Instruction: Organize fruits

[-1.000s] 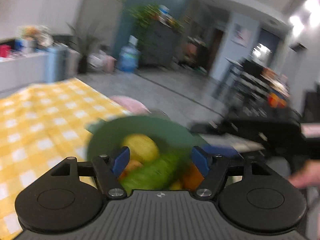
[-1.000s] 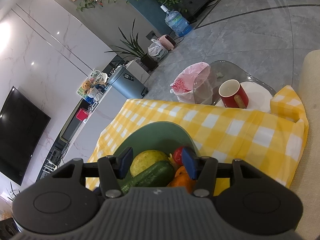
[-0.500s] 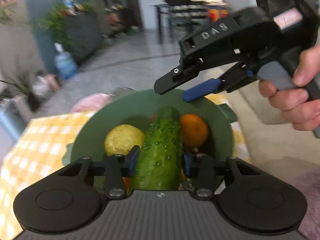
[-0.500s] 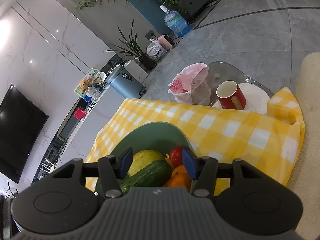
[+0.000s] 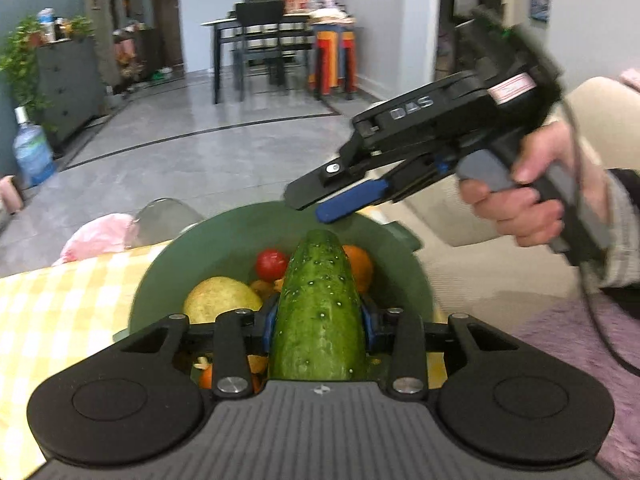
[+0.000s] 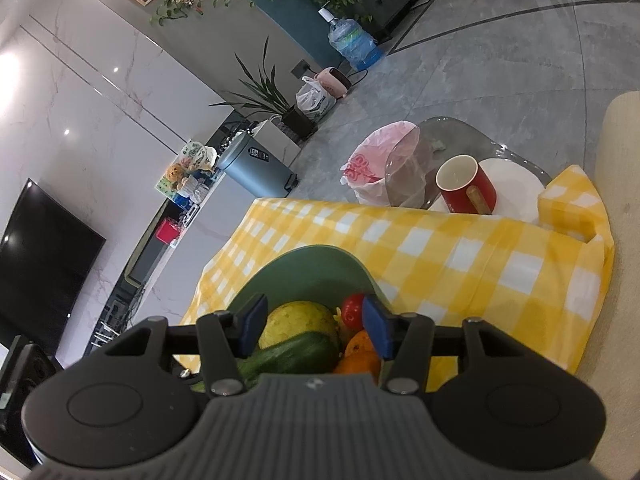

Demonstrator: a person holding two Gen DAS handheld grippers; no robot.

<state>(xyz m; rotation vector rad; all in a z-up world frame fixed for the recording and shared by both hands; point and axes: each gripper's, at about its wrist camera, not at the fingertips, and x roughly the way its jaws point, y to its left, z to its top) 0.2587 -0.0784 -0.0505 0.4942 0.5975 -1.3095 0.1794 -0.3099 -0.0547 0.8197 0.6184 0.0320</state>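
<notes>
The left gripper [image 5: 318, 326] clamps the cucumber [image 5: 318, 312] above the green bowl [image 5: 224, 240]. The right gripper [image 6: 312, 322] hovers over the bowl, jaws wide and empty.

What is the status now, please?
Left gripper shut on long green cucumber over green bowl. Right gripper open above bowl. Nothing blocking.

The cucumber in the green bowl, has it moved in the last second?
Yes. The left gripper has closed on the cucumber, whose tip now sits higher against the green bowl rim.
</notes>
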